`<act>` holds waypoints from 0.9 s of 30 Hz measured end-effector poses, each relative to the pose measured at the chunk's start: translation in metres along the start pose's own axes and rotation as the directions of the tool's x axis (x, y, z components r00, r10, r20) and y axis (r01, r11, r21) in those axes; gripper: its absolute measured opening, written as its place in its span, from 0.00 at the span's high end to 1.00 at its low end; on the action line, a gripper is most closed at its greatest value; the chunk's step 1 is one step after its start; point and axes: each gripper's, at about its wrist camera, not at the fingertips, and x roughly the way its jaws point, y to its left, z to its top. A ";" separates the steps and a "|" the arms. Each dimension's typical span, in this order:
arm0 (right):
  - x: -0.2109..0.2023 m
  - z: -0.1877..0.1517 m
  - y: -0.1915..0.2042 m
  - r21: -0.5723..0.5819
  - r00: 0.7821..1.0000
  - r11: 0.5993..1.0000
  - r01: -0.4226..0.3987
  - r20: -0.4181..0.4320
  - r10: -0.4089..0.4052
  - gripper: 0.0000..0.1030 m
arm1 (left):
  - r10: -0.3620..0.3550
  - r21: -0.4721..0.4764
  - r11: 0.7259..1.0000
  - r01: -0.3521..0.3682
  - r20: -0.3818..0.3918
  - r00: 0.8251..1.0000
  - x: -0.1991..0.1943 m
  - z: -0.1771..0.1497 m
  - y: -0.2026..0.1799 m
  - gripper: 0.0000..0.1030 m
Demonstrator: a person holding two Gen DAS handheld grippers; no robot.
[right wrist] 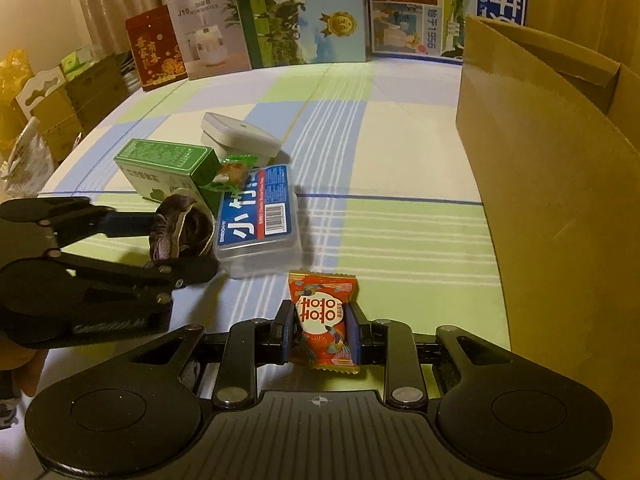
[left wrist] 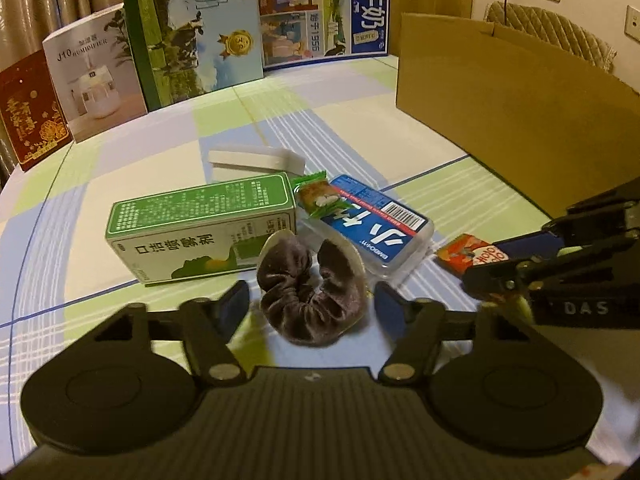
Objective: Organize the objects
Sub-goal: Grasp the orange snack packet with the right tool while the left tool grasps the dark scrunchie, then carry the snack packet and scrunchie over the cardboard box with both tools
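Clamped between my right gripper's (right wrist: 322, 330) blue pads sits the red candy packet (right wrist: 323, 320), its foil ends poking out above and below the narrowed jaws, down close over the checked tablecloth (right wrist: 400, 220). My left gripper (left wrist: 312, 300) stands wide, one finger on each side of the purple velvet scrunchie (left wrist: 314, 292), which is bunched on a pale card; I cannot tell whether the pads touch it yet. Just past the scrunchie, the green box (left wrist: 200, 226) lies flat on its side to the left, and the clear case with the blue label (left wrist: 376, 226) lies to the right, touching or nearly touching the scrunchie's card. A small green-wrapped snack (left wrist: 318, 196) rests across the seam between box and case. Behind those, a white rectangular box (left wrist: 256, 160) sits on the cloth. From the right wrist view, the open cardboard carton (right wrist: 552, 160) rises along the right side of the table, well apart from the cluster. Along the far edge stand upright packages: a red gift box (left wrist: 30, 116), a white humidifier carton (left wrist: 94, 68), and two large milk cartons (left wrist: 200, 28).
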 end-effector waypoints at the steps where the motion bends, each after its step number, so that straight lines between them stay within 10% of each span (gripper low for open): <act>1: 0.000 0.000 0.000 -0.002 1.000 1.000 0.001 0.001 -0.001 0.77 | -0.007 -0.002 1.000 0.007 0.000 1.000 0.001 0.001 0.001 0.50; 11: -0.003 -0.004 0.007 -0.024 1.000 1.000 -0.009 -0.001 0.009 0.77 | -0.014 -0.063 0.998 0.013 -0.022 1.000 -0.011 0.000 -0.003 0.78; 27: -0.091 -0.012 0.014 -0.014 0.996 1.000 0.001 0.093 0.000 0.77 | 0.077 -0.149 0.986 -0.077 -0.003 0.997 -0.101 0.024 -0.023 0.79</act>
